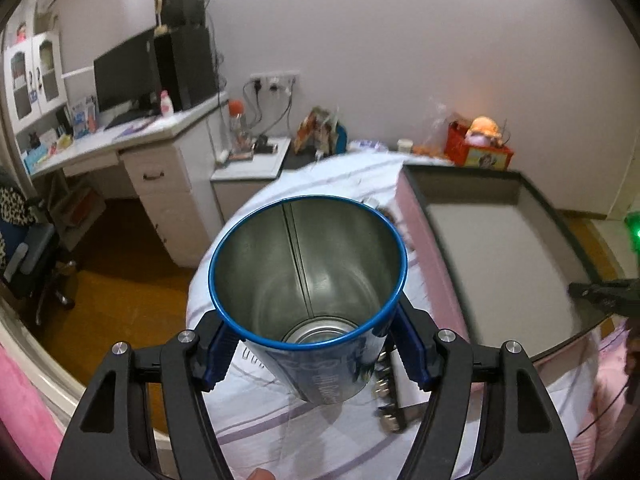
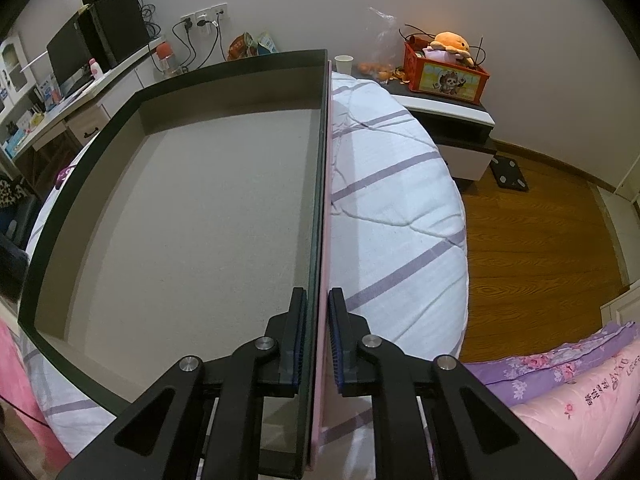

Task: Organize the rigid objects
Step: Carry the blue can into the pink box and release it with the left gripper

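Left wrist view is showing the left gripper clamping a blue-rimmed metal can at lower centre, jaws part-way open with a blue pad pressing on each side of the can's wall. The can's mouth is tilting toward the camera and its inside is looking bare, while its printed label — blurred — cannot be read. Beneath it, small metal pieces on the striped bedsheet are lying half hidden by the can and too smeared to identify. At the right edge, the dark tip of the right gripper is poking into frame, mostly cut off.

Right wrist view is showing that gripper pinching the thin right wall of a large shallow box — jaws nearly closed on it, one pad inside, one outside against the pink outer face. The box is lying on the bed, filling the left and centre of the frame, its near corner disappearing behind the gripper body.
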